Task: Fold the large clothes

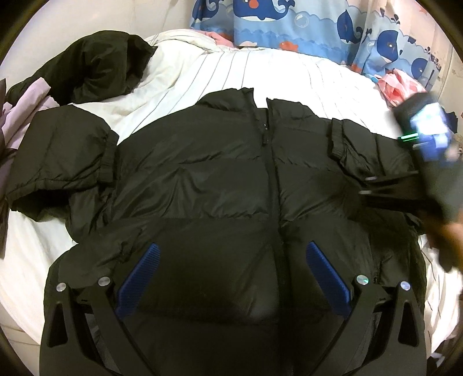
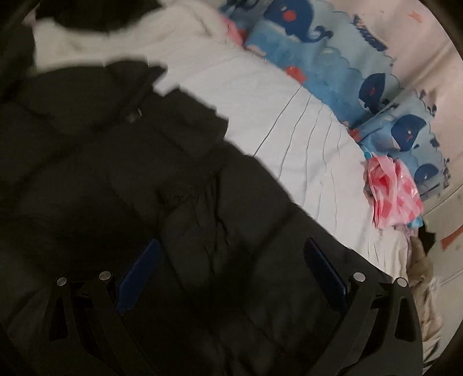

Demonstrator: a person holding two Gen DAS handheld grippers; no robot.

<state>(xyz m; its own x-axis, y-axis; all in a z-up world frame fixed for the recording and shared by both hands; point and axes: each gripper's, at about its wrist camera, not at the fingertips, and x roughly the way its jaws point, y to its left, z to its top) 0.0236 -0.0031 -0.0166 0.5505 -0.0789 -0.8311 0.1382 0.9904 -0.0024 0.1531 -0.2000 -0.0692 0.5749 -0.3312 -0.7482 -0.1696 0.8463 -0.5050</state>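
A black puffer jacket (image 1: 202, 179) lies front up and zipped on a white striped bed sheet (image 1: 231, 72). Its cuffed sleeves are folded in over the chest on the left (image 1: 63, 162) and the right (image 1: 347, 150). My left gripper (image 1: 233, 248) hovers open over the jacket's lower front, with the zip between its blue pads (image 1: 139, 277). My right gripper (image 1: 366, 186) reaches in from the right edge, blurred, its tips at the jacket's right side. In the blurred right wrist view that gripper (image 2: 233, 243) is open over the jacket (image 2: 115, 173), and nothing is held.
Another black garment (image 1: 95, 66) and a lilac cloth (image 1: 26, 101) lie at the back left. Blue whale-print bedding (image 1: 289, 23) lines the far side. A pink-red plastic bag (image 2: 393, 191) sits near the right edge of the bed. A hand (image 1: 445, 240) holds the right gripper.
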